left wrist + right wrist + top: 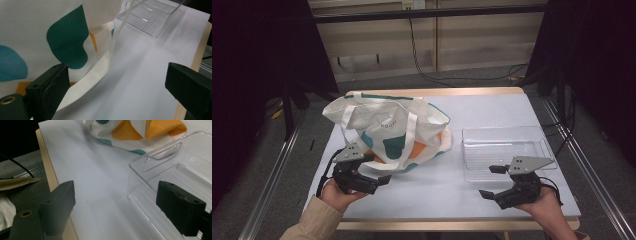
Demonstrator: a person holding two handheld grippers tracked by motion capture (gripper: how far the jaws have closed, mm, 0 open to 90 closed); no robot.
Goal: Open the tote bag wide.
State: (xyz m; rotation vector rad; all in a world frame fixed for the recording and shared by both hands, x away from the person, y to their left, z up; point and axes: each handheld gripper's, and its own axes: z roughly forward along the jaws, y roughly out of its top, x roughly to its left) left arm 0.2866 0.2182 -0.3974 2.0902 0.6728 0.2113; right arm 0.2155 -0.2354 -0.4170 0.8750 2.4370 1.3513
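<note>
High view: I hold both grippers low over the near edge of the table, each with its jaws spread and nothing between them. My left gripper sits just in front of the bag, a white tote with teal and orange patches that lies on its side ahead of the fingers. In the left gripper view, the bag's cream strap runs past the inner side of the left finger; I cannot tell whether cloth and finger touch. The other finger stands well apart, over bare tabletop near the wooden edge. My right gripper rests just short of the clear tray. In the right gripper view, one finger overlaps the tray's near wall, the other hangs by the table's edge. The tray lies just beside the bag, beyond my right fingertips.
</note>
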